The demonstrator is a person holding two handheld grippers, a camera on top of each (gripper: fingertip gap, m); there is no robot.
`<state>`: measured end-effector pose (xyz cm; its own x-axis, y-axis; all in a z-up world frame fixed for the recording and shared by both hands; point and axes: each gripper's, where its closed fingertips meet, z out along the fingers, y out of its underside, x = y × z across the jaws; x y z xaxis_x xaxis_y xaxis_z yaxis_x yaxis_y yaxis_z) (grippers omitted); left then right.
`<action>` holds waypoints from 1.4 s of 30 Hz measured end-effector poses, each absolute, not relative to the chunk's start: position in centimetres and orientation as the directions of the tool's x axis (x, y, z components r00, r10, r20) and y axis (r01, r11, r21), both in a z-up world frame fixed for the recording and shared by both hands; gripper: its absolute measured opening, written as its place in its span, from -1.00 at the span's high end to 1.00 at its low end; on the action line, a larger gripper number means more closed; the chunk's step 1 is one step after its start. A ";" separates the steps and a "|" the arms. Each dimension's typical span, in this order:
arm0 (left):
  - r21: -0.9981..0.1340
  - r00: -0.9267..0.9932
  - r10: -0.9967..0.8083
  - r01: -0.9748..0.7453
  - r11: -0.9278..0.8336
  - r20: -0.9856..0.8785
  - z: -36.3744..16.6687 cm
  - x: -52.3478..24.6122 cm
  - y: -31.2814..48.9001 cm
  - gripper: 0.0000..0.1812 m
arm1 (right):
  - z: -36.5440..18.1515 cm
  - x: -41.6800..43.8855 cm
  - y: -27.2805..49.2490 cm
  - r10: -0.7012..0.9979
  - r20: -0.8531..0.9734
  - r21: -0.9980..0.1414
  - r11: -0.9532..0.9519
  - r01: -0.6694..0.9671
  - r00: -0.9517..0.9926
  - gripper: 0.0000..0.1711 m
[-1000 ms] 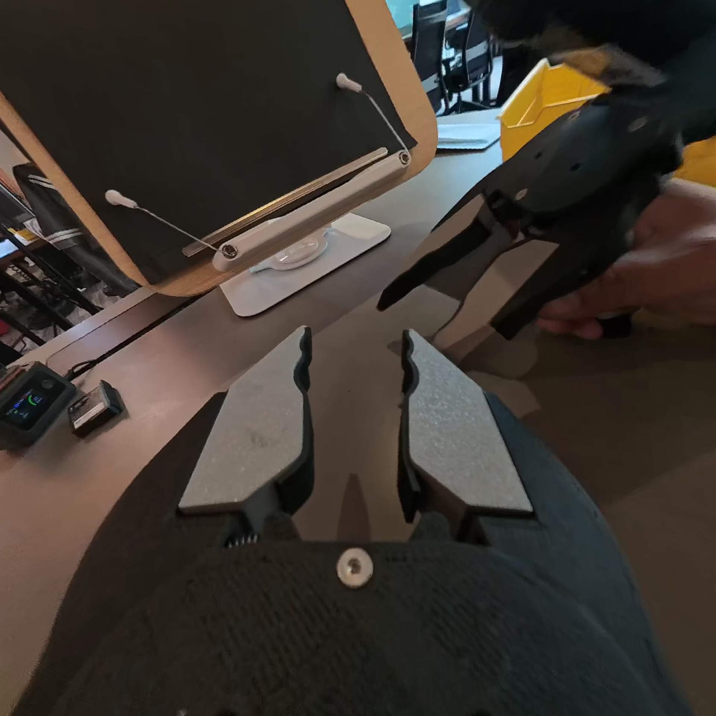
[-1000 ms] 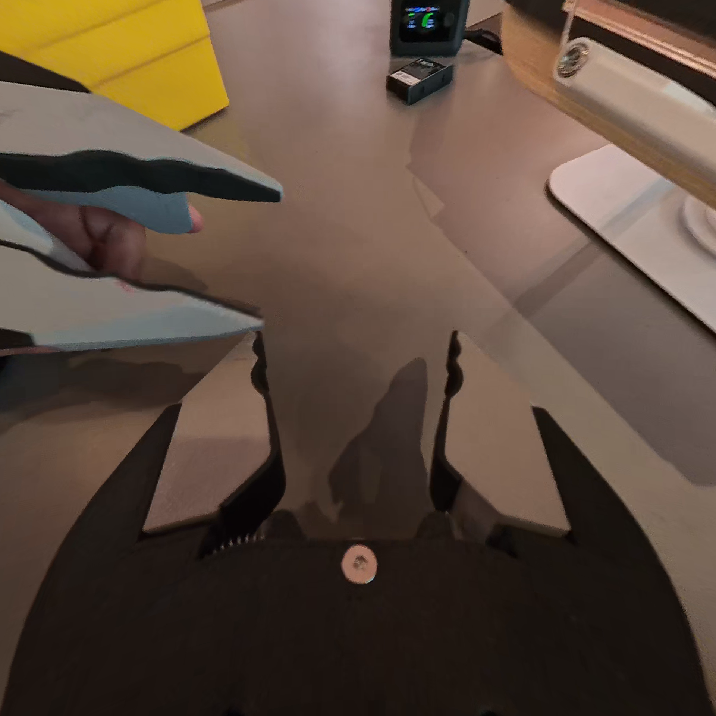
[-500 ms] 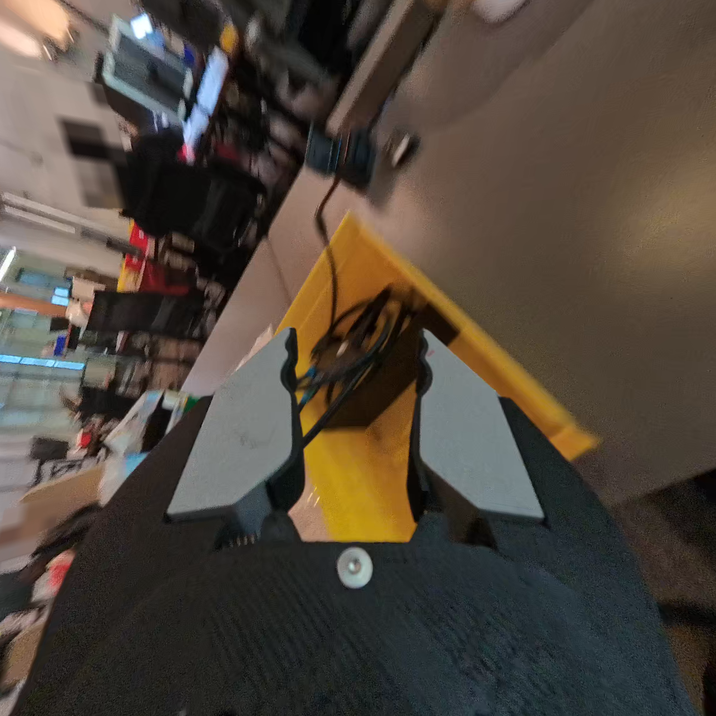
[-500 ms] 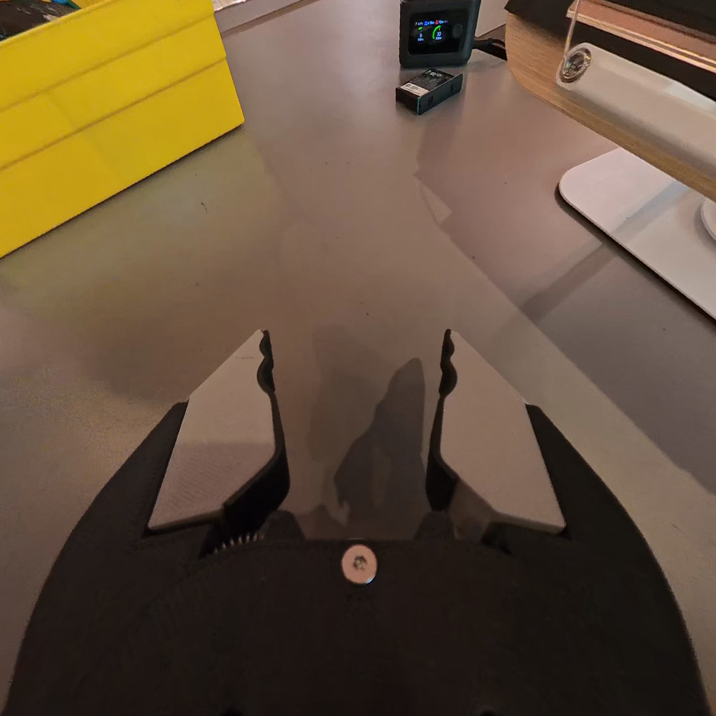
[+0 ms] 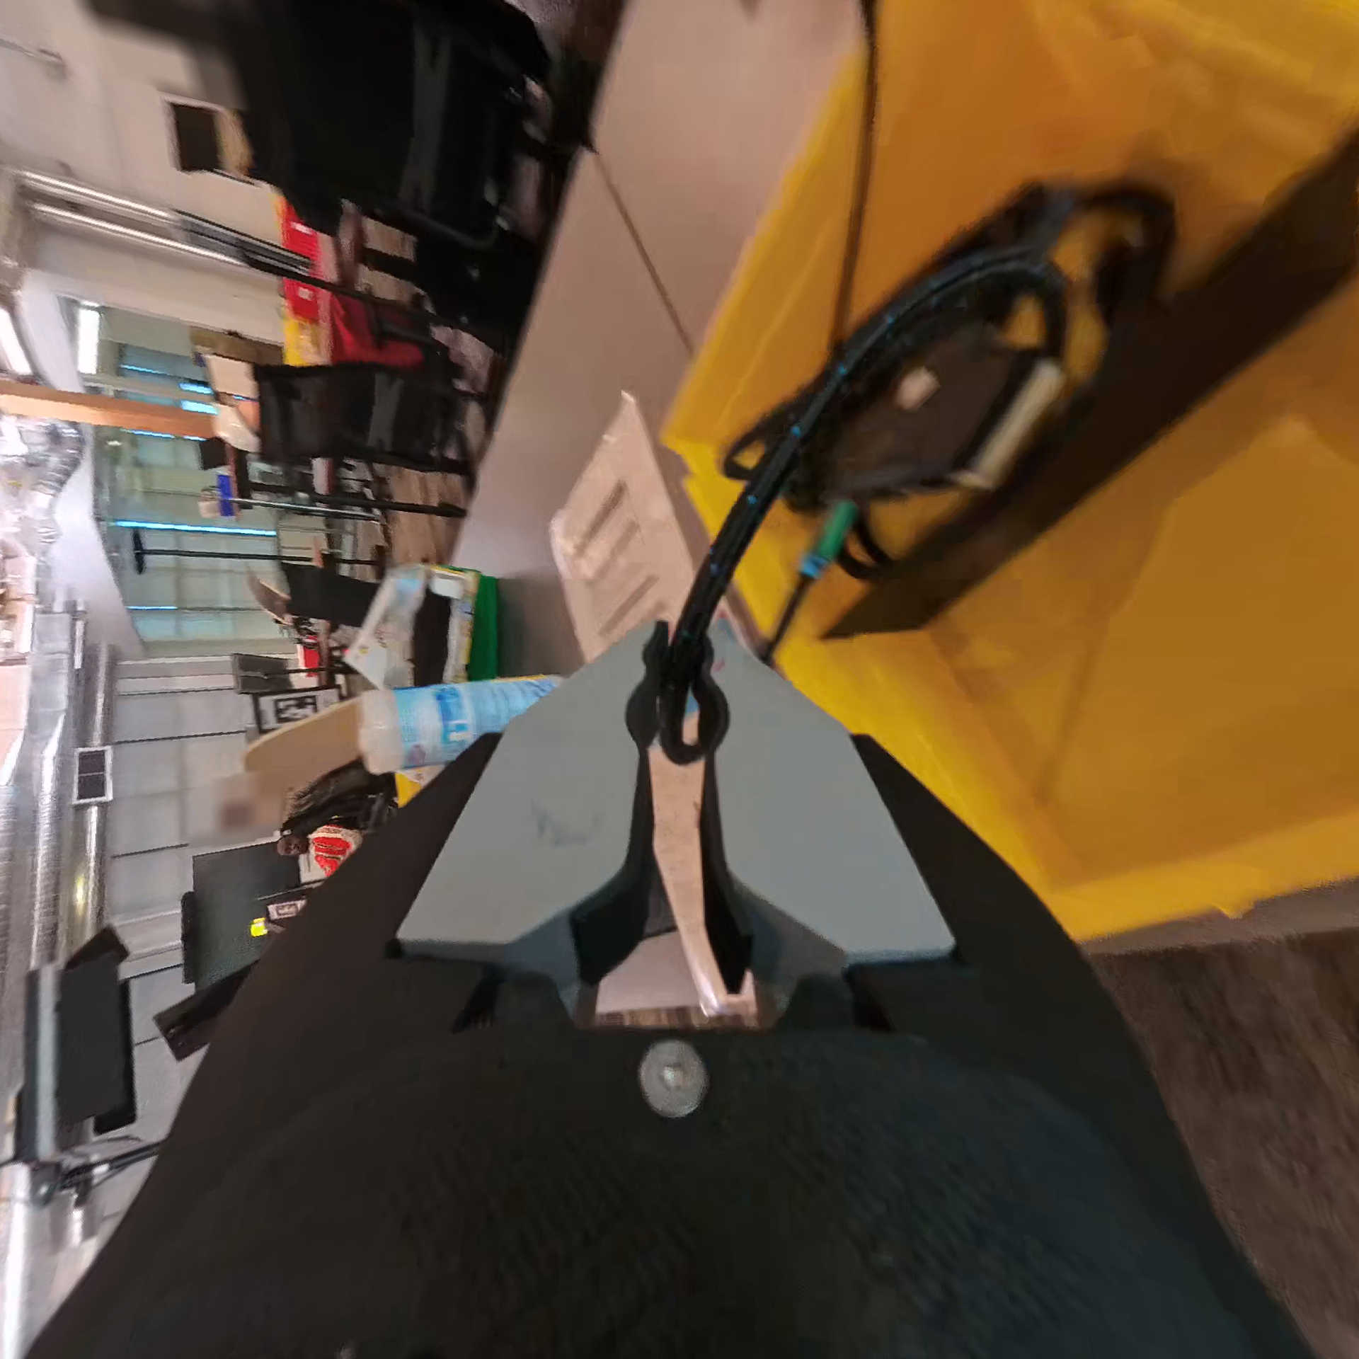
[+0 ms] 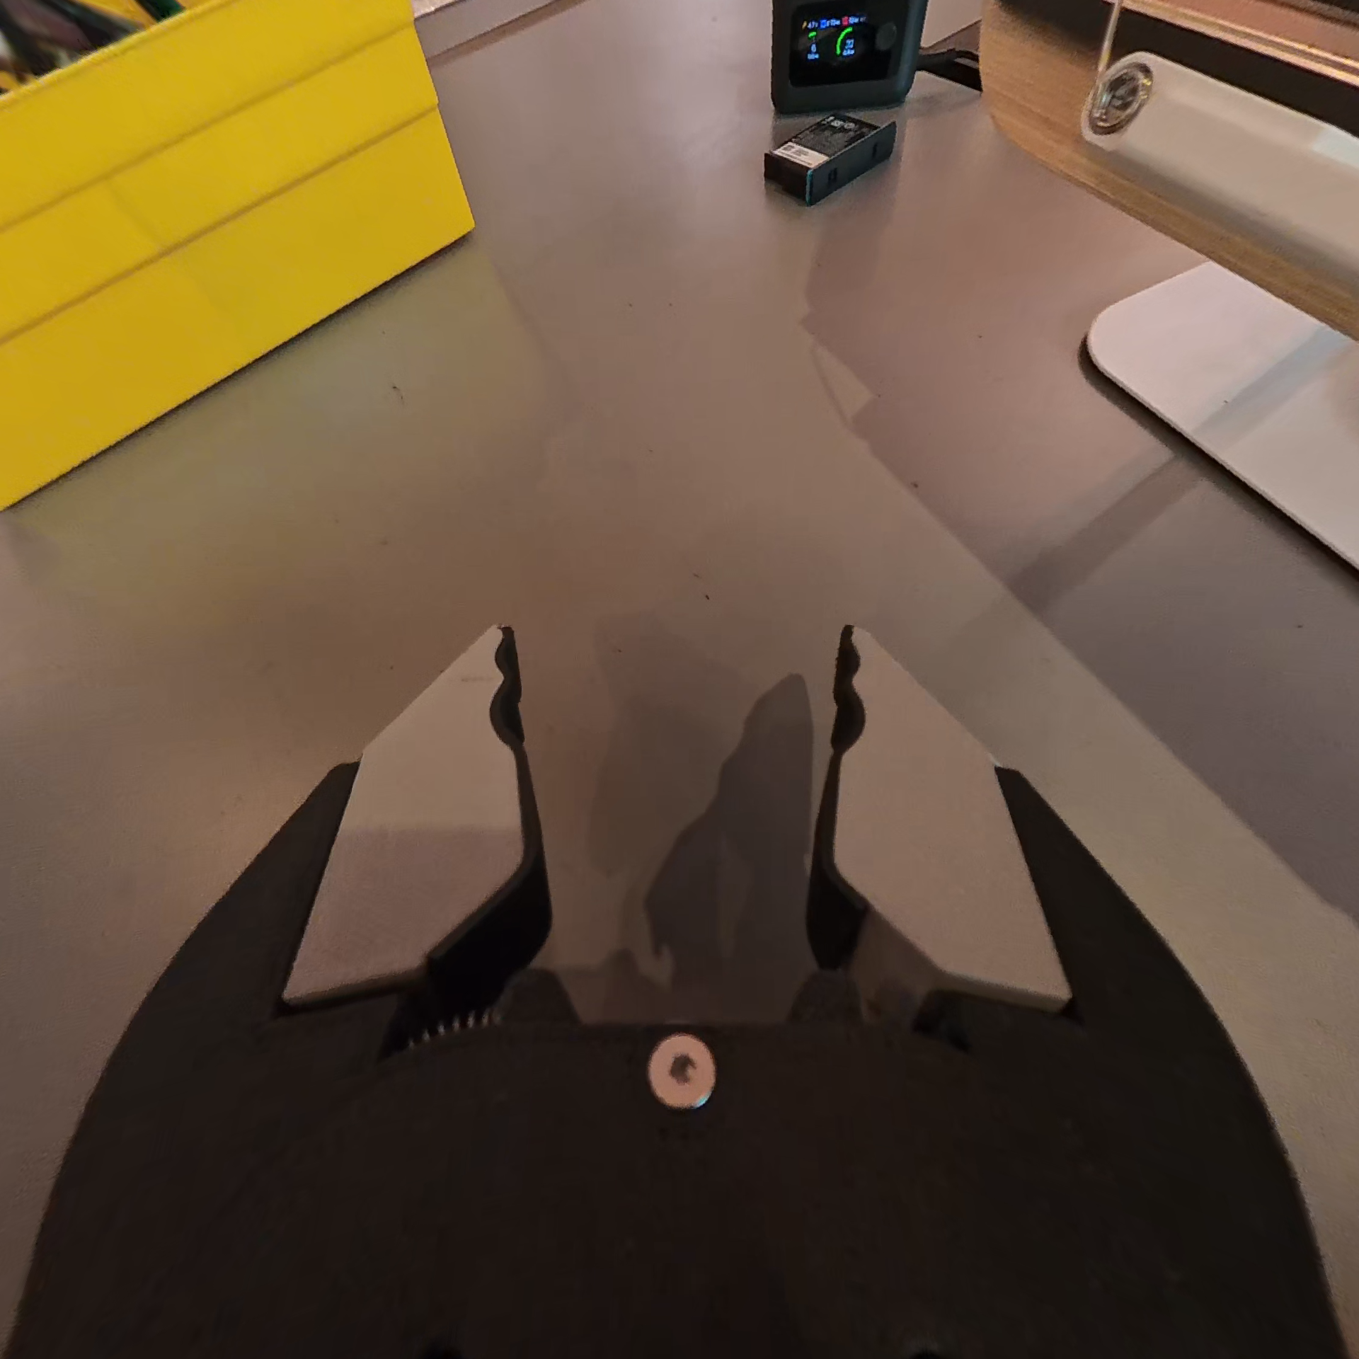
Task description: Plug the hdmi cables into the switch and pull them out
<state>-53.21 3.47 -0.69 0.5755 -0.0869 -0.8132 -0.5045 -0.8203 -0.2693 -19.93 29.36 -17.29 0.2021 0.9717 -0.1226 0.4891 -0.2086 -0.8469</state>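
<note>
My left gripper [image 5: 678, 680] is shut on a black braided cable with blue flecks [image 5: 743, 529] and is rolled on its side. The cable runs from the fingertips up into a yellow bin [image 5: 1147, 662], where a dark boxy device [image 5: 934, 419], perhaps the switch, lies in a tangle of cables with a green plug [image 5: 831, 540]. The view is blurred. My right gripper [image 6: 675, 662] is open and empty, low over the grey table [image 6: 662, 441]. The yellow bin [image 6: 206, 220] stands to its left.
A small dark device with a lit screen [image 6: 846, 51] and a black battery-like block [image 6: 831, 151] lie at the far side. A wooden board stand with a white base [image 6: 1221, 382] is at the right. A clear plastic bag [image 5: 625, 537] lies beside the bin. The left gripper's tips are roughly 45 cm from the right gripper's.
My left gripper swung from the table to the yellow bin, closed on the black cable, and now pulls it up. My right gripper stayed open and barely moved.
</note>
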 end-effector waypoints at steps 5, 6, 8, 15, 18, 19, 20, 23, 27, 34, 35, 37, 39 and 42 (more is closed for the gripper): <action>-0.466 0.613 0.091 -0.488 -0.738 -0.785 9.9 -51.8 6.9 0.99 | -17.4 -20.0 29.2 0.976 -0.095 -0.844 -0.184 0.504 0.196 0.03; -0.465 0.595 0.102 -0.498 -0.731 -0.797 11.4 -51.5 7.5 0.99 | -17.4 -20.0 29.1 0.976 -0.094 -0.845 -0.182 0.502 0.196 0.03; -0.435 0.542 0.114 -0.513 -0.741 -0.833 13.8 -51.3 8.3 1.00 | -17.4 -20.0 29.1 0.976 -0.097 -0.846 -0.184 0.501 0.194 0.03; -0.515 0.410 0.333 -0.508 -0.690 -0.849 23.9 -51.4 9.5 1.00 | -17.4 -19.8 29.3 0.972 -0.125 -0.842 -0.210 0.497 0.198 0.03; -0.438 0.325 0.299 -0.568 -0.697 -0.897 26.8 -49.0 10.8 1.00 | -17.4 -19.8 29.3 0.974 -0.117 -0.843 -0.201 0.499 0.195 0.03; -0.454 0.309 0.333 -0.586 -0.671 -0.891 28.4 -48.2 11.1 1.00 | -17.4 -19.8 29.2 0.975 -0.113 -0.844 -0.197 0.499 0.193 0.03; -0.496 0.324 0.376 -0.587 -0.640 -0.868 30.0 -47.7 11.3 1.00 | -17.4 -19.9 29.2 0.976 -0.110 -0.844 -0.193 0.501 0.190 0.03; -0.542 0.307 0.455 -0.590 -0.599 -0.836 34.0 -46.7 10.9 1.00 | -17.2 -20.0 28.8 0.980 -0.106 -0.851 -0.177 0.494 0.168 0.01; -0.532 0.205 0.539 -0.629 -0.567 -0.817 40.3 -44.3 9.8 1.00 | -17.0 -20.1 28.4 0.983 -0.109 -0.858 -0.169 0.485 0.150 0.01; -0.537 0.115 0.610 -0.620 -0.572 -0.784 48.9 -41.4 8.1 1.00 | -16.8 -20.1 28.5 0.983 -0.101 -0.862 -0.164 0.480 0.154 0.01; -0.520 0.085 0.619 -0.638 -0.568 -0.781 49.8 -40.3 8.0 1.00 | -16.6 -20.1 28.5 0.983 -0.105 -0.865 -0.166 0.474 0.153 0.01; -0.506 0.068 0.646 -0.686 -0.524 -0.761 51.8 -37.6 8.1 1.00 | -16.3 -20.1 28.5 0.982 -0.115 -0.868 -0.174 0.464 0.153 0.01; -0.546 0.101 0.710 -0.717 -0.434 -0.697 54.0 -35.5 7.8 1.00 | -16.2 -20.0 28.5 0.981 -0.124 -0.870 -0.180 0.459 0.149 0.00; -0.582 0.193 0.733 -0.748 -0.321 -0.653 55.6 -32.8 8.4 1.00 | -15.7 -20.0 28.5 0.981 -0.127 -0.879 -0.180 0.442 0.146 0.00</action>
